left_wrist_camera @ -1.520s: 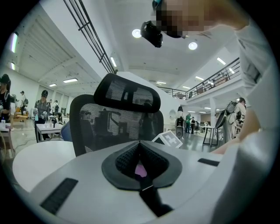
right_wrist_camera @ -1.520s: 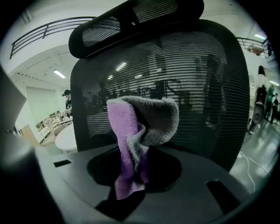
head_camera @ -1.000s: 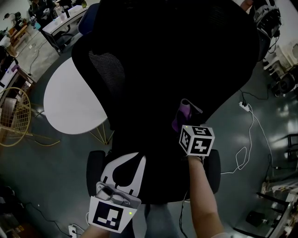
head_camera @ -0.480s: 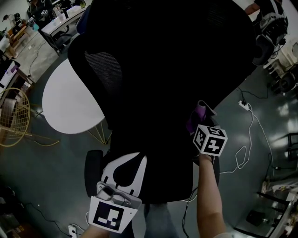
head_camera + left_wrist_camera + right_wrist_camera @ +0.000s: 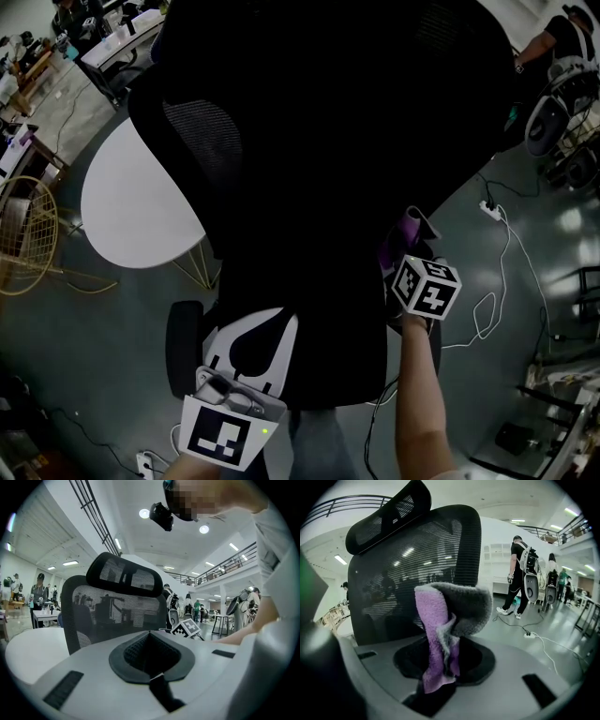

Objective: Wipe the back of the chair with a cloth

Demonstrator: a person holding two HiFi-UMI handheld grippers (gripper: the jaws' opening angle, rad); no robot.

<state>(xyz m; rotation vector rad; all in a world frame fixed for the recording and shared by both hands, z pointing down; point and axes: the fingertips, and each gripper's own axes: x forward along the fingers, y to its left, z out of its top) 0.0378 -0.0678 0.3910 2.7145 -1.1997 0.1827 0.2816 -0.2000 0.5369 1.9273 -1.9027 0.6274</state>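
The right gripper view shows a crumpled purple-grey cloth (image 5: 440,620) clamped in the right claw (image 5: 440,670), barely visible from the head view; the left claw (image 5: 152,660) is closed.

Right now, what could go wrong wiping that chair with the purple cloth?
The right hand-held gripper pinches the cloth by its lower end only; the floppy top might snag on the mesh chair back and pull loose.
The left hand-held gripper is not holding the chair, so a push may turn it away.
A white cable lies on the floor nearby; feet could catch it.
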